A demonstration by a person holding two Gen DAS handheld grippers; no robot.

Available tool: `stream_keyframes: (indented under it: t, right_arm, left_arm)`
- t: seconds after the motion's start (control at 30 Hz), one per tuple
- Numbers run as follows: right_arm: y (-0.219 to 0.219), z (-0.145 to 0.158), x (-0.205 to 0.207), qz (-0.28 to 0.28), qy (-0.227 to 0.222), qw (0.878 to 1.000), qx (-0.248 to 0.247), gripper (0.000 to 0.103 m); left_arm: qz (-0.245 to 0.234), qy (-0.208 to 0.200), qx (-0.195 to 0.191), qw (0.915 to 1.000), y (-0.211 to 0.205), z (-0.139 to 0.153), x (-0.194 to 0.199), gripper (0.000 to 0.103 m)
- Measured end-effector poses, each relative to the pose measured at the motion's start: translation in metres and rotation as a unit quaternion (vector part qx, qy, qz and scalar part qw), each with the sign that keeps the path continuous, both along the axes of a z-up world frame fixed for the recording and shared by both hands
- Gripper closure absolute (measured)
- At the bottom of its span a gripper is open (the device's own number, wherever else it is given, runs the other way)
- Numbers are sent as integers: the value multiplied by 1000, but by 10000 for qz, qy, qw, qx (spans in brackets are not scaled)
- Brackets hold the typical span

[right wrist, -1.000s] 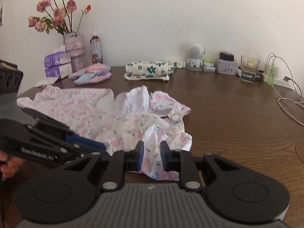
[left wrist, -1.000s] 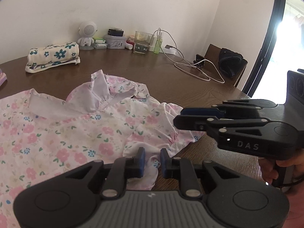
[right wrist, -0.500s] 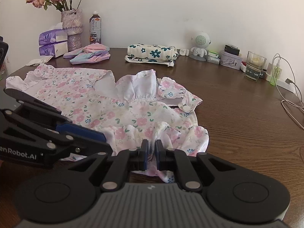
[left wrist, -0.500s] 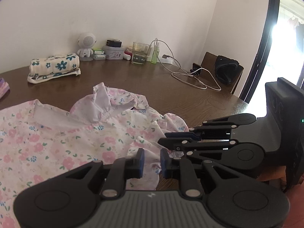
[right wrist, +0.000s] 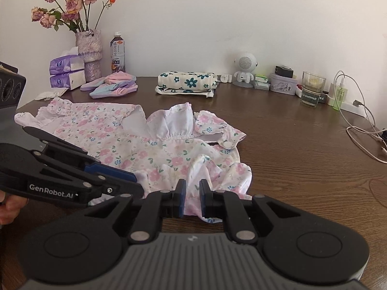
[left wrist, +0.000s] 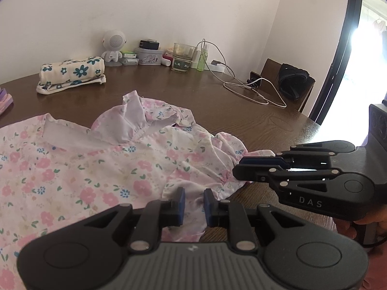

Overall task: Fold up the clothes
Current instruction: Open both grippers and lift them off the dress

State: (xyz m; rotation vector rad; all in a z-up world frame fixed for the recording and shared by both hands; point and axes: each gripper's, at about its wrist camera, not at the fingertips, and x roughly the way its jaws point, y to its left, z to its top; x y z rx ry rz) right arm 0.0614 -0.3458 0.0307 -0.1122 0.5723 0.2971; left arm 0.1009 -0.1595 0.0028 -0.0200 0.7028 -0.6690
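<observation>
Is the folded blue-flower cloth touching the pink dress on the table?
Apart. In the right wrist view, bare brown table separates the folded cloth at the back from the dress in front.

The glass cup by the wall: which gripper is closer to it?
Right, as far as I can judge. The right gripper sits at the floral dress's edge on the glass cup's side; the left gripper is on the side away from it. Both are far off.
</observation>
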Motion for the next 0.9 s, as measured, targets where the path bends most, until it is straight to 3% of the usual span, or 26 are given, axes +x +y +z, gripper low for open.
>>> stream_keyframes:
  t: [0.17, 0.33, 0.43, 0.6, 0.77, 0.9]
  right_arm:
    - [-1, -12, 5, 11, 239, 9997, -66, 92]
    - [-2, -14, 5, 24, 254, 9997, -35, 92]
    - [-3, -14, 5, 23, 244, 9997, -13, 92]
    - [-1, -14, 4, 1, 219, 9997, -53, 92]
    - [1, -13, 5, 6, 237, 9997, -94, 90]
    - [1, -4, 1, -60, 128, 9998, 113, 82]
  left_arm:
    - [97, 78, -270, 9996, 10, 6, -1, 87]
    - [48, -379, -97, 9992, 12, 24, -16, 87]
    - [10, -278, 68, 9996, 10, 19, -16, 86]
    - [75, 39, 58, 9999, 16, 2, -12, 87]
    - [72, 50, -16, 10000, 19, 2, -13, 87]
    - [90, 87, -96, 9999, 21, 2, -11, 87]
